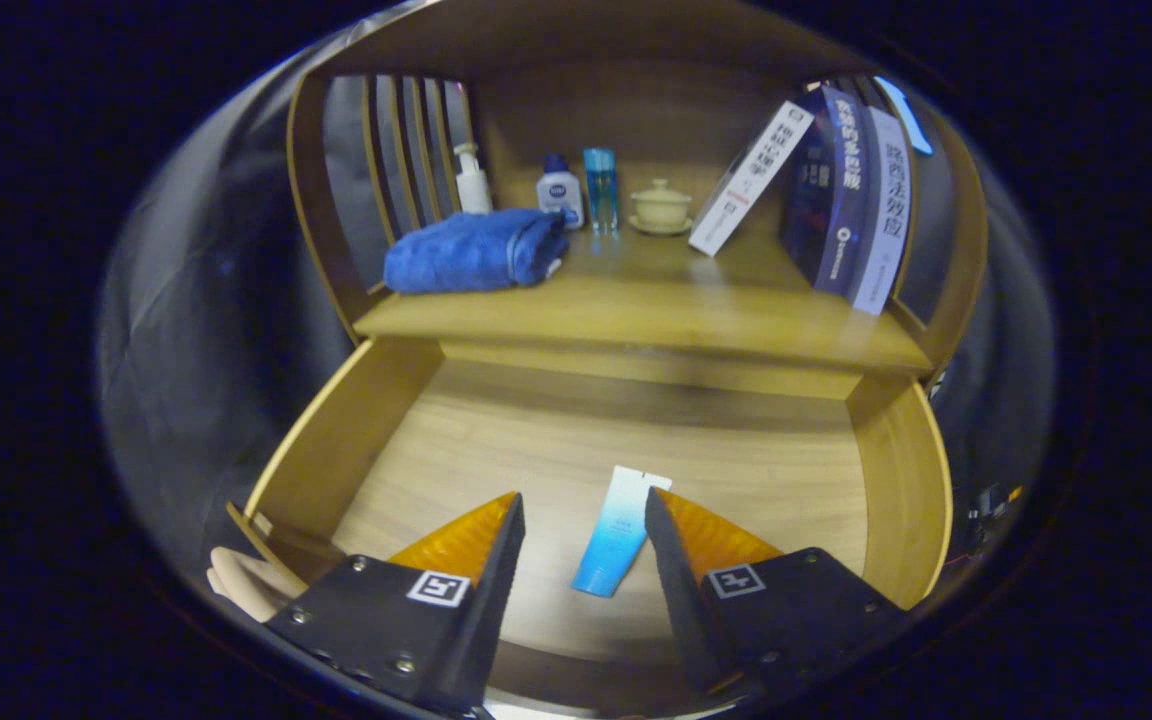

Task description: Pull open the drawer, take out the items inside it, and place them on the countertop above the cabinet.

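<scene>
A blue tube (616, 535) lies on the floor of the open drawer (346, 430), between the spread fingers of the tool (584, 520), ungripped. The retrieval step appears underway; next, closing on the tube and lifting it to the worktop (656, 300) beside the blue towel (476, 252).

The drawer (376, 430) and countertop (636, 300) are honey-yellow wood with a fine straight grain. In the drawer, between the parted fingers of the gripper (584, 510), lies a tube (618, 535) fading from white to sky blue. Up top, a deep blue towel (476, 252), a cream lidded cup (660, 206), and navy and white books (836, 190)
</scene>
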`<action>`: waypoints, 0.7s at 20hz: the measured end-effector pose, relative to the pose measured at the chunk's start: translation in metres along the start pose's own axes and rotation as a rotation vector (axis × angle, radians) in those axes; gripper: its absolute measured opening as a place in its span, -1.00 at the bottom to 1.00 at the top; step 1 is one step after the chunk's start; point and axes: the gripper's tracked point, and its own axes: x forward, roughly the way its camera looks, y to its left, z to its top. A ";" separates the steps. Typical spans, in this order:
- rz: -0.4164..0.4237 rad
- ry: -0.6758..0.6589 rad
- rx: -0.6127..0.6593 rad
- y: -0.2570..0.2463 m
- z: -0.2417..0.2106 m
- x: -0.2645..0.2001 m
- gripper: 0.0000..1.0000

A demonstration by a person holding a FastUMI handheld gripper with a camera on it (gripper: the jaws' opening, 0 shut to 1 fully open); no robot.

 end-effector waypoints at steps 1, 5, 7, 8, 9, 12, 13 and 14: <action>0.008 0.049 0.001 0.000 -0.009 0.009 0.56; -0.010 0.191 -0.009 -0.011 -0.034 0.035 0.93; 0.041 0.261 0.050 -0.003 -0.043 0.041 0.97; 0.041 0.303 0.079 -0.006 -0.049 0.045 0.97; 0.024 0.339 0.095 -0.009 -0.054 0.047 0.97; -0.011 0.403 0.089 -0.015 -0.069 0.056 0.84; -0.025 0.449 0.091 -0.018 -0.076 0.053 0.72; -0.025 0.419 0.100 -0.020 -0.068 0.050 0.59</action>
